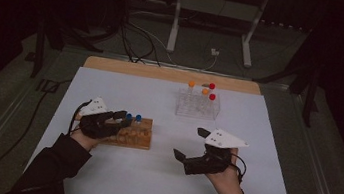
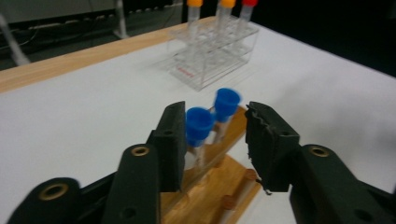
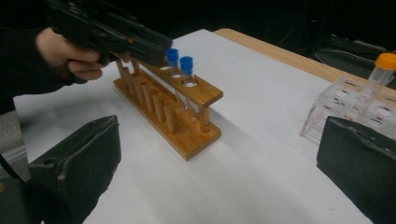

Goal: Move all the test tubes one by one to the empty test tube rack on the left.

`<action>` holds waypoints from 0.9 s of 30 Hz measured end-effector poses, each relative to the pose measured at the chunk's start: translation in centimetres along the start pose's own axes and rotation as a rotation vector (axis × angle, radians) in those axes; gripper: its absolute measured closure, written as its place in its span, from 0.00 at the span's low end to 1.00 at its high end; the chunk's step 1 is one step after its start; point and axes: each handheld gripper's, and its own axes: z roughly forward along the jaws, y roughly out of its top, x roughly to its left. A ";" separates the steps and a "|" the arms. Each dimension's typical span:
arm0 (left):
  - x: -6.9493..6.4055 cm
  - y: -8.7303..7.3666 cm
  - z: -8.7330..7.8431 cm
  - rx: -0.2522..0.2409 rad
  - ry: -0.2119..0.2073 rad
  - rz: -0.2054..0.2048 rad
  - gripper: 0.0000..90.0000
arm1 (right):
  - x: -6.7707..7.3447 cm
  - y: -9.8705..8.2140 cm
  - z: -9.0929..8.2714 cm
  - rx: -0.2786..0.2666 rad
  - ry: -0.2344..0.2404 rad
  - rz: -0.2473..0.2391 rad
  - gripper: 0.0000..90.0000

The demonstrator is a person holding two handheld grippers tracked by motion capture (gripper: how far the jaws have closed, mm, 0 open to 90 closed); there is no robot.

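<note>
White paper covers the wooden table (image 1: 173, 74), dark floor all around it. Toward nine o'clock stands a low wooden tube rack (image 1: 135, 135) holding two blue-capped clear tubes (image 1: 133, 118) at its far end. The left gripper (image 2: 212, 135) sits over that rack, jaws slightly apart around the nearer tube, the pads not pressing it. At five o'clock the right gripper (image 1: 189, 142) hovers wide open and empty. At one o'clock a clear plastic rack (image 1: 197, 105) carries orange- and red-capped tubes.
</note>
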 end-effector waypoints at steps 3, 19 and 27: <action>-0.5 0.1 -0.7 -0.014 -0.002 0.019 0.53 | -0.5 0.3 -0.3 -0.011 -0.015 0.001 0.00; -3.7 -1.0 -4.8 -0.038 -0.041 0.060 0.02 | -5.3 0.8 -0.7 -0.020 -0.130 0.004 0.00; -4.8 -2.3 -5.7 -0.054 -0.059 0.059 0.01 | -8.3 0.2 0.5 0.007 -0.202 0.040 0.00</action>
